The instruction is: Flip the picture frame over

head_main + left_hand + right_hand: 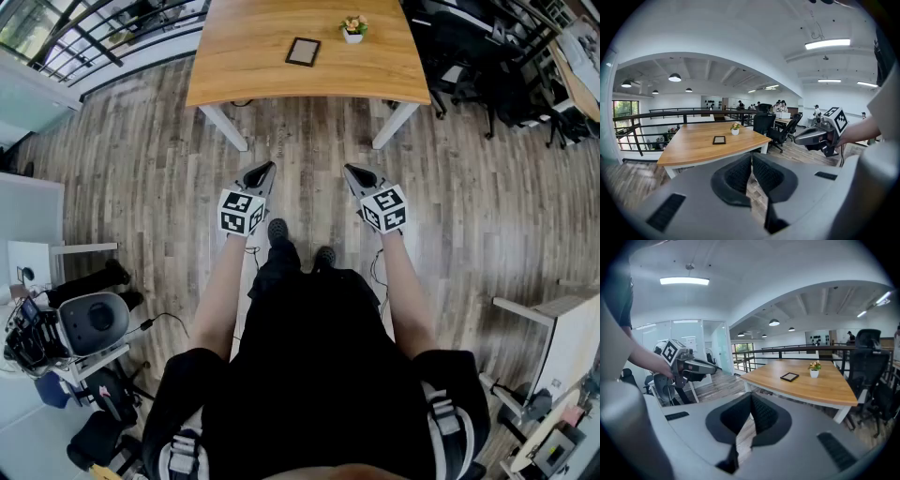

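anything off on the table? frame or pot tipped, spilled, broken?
Nothing stands out. The picture frame lies flat on the wooden table. The flower pot stands upright nearby, not touching it. No spill or damage shows from this far away.

A wooden table [248,61] is standing on white legs [225,127] on the plank floor [141,187]. A dark picture frame [303,51] is lying flat near the middle of its top. A small white flower pot [353,30] is sitting a little to the right and farther back, apart from the frame.
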Available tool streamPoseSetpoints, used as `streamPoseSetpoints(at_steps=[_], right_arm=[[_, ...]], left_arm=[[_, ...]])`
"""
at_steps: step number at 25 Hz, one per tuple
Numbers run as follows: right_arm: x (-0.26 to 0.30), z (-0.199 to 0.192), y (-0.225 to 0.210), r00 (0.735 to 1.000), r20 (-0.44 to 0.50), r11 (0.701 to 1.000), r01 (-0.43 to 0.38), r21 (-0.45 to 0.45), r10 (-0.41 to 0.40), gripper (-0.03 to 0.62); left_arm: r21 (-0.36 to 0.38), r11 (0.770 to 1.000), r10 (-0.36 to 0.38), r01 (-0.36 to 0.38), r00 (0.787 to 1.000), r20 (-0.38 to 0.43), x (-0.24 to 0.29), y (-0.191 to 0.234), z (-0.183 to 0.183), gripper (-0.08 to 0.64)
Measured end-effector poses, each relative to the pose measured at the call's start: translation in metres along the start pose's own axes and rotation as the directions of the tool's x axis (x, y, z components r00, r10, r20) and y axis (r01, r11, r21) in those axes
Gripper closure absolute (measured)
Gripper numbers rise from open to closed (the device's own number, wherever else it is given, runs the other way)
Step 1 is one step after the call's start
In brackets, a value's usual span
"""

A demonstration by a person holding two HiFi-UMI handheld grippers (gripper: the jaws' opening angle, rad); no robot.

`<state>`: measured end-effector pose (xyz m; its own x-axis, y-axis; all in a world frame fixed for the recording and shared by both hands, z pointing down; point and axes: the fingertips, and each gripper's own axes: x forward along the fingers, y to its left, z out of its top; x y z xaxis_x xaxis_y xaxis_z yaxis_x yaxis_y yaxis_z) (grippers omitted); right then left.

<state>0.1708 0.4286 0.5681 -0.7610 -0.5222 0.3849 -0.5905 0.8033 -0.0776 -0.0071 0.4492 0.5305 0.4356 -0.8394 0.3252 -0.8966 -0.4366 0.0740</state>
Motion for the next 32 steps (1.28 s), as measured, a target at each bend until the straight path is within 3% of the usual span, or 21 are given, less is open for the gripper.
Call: streamPoseSetpoints(at_steps=[17, 25, 32], right_arm=[[0.017, 0.002, 0.005, 1.0, -0.013, 1.0, -0.015, 0.027, 0.015, 0.584], [0.039, 0.0, 0.002, 0.999, -0.04, 0.997, 0.037, 0.064, -0.035, 0.584], [0.087, 0.033, -0.008, 0.996, -0.02, 0.994, 0.091, 0.065, -0.09, 0.584]], left_arm=[[-0.026, 1.0, 0.011, -0.011, 1.0, -0.005, -0.005, 0.015, -0.001, 0.529], [-0.006, 1.0, -0.025, 0.025, 0.999, -0.026, 0.009, 0.037, -0.003, 0.529], [0.019, 0.997, -0.079, 0.079, 0.997, -0.016, 0.037, 0.083, 0.014, 0.528]])
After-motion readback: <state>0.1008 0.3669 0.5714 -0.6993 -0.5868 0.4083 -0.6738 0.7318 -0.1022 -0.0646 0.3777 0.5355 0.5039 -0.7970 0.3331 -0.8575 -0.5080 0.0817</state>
